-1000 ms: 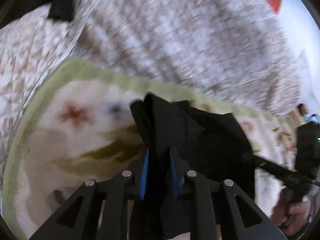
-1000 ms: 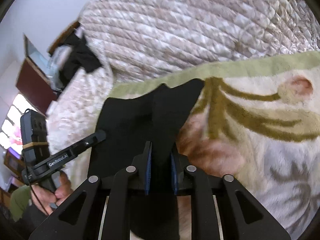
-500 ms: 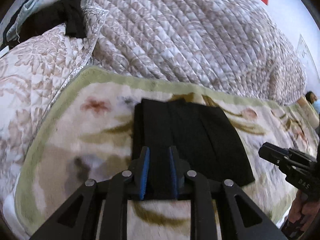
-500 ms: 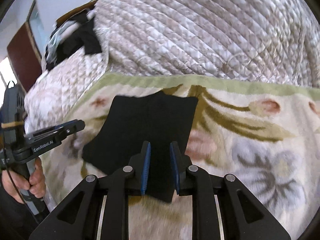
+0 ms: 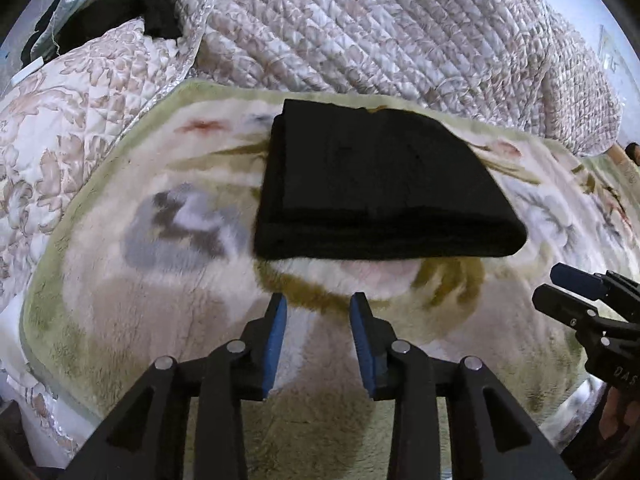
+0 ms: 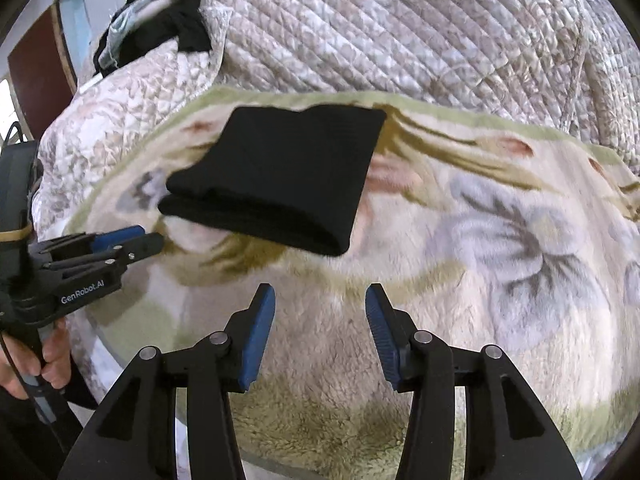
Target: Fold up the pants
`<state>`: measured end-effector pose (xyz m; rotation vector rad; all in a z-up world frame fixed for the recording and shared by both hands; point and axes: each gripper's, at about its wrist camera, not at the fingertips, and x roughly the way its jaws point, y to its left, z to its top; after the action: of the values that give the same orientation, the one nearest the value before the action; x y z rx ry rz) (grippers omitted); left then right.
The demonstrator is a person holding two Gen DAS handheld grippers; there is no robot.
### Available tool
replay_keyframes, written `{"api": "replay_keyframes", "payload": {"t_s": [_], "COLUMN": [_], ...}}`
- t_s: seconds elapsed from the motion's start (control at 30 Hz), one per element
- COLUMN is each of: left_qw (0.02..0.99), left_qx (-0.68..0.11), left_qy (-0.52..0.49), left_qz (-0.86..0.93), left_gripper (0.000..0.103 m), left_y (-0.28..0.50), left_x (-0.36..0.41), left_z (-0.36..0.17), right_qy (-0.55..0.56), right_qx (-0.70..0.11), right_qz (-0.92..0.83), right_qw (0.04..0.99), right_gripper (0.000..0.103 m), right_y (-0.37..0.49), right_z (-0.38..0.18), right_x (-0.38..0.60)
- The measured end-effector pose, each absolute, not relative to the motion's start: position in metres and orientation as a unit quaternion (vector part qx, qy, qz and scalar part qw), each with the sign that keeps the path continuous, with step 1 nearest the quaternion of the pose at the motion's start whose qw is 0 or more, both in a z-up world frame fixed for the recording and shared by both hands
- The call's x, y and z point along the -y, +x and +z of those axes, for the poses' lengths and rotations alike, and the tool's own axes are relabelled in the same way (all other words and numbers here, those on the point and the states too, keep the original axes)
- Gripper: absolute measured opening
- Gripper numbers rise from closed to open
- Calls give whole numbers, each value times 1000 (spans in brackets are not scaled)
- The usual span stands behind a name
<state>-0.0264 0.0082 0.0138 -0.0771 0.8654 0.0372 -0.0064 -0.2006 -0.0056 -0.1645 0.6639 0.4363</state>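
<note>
1. Our left gripper (image 5: 318, 308) hangs low over the fuzzy flowered blanket (image 5: 160, 320), fingers aimed forward at the pants (image 5: 372, 188), blue pads spread with nothing between them.
2. Our right gripper (image 6: 320, 300) sits in the same pose, level and pointing ahead, its jaws parted wider and holding nothing.
3. From the right wrist view we catch the left gripper (image 6: 128, 240) off to the side, a hand (image 6: 28, 360) wrapped round its handle, tips just beside the near corner of the pants (image 6: 280, 176).
4. From the left wrist view the right gripper (image 5: 560, 286) pokes in at the edge, clear of the cloth.
5. The pants lie folded into a thick black rectangle, flat on the blanket, the rounded fold edge facing us and layered edges showing on the left side.
6. Neither gripper touches them; a strip of blanket shows between the fingertips and the fold.
7. Behind the blanket rises a bulky quilted bedspread (image 5: 400, 28), with dark clothes (image 6: 160, 28) heaped at the far left corner.
</note>
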Motion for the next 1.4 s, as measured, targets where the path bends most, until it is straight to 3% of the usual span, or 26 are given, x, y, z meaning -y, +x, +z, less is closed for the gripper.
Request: {"api": "replay_keyframes", "payload": {"t_s": [0.37, 0.8, 1.4], "left_qw": [907, 909, 905], "left_qx": [-421, -415, -424], "left_qy": [-21, -12, -12], "left_qz": [11, 15, 18], "left_gripper": [53, 56, 76], "left_y": [-22, -23, -18], "left_x": [-3, -3, -5], "left_z": [7, 9, 3], "right_qy": [-91, -101, -106], "right_qx": [-336, -330, -324], "right_qz": [196, 195, 185], "right_qw": [917, 918, 922], "right_gripper": [49, 53, 63], "right_y": [4, 5, 6], "right_z": [-24, -24, -25], "right_x": [199, 198, 197]}}
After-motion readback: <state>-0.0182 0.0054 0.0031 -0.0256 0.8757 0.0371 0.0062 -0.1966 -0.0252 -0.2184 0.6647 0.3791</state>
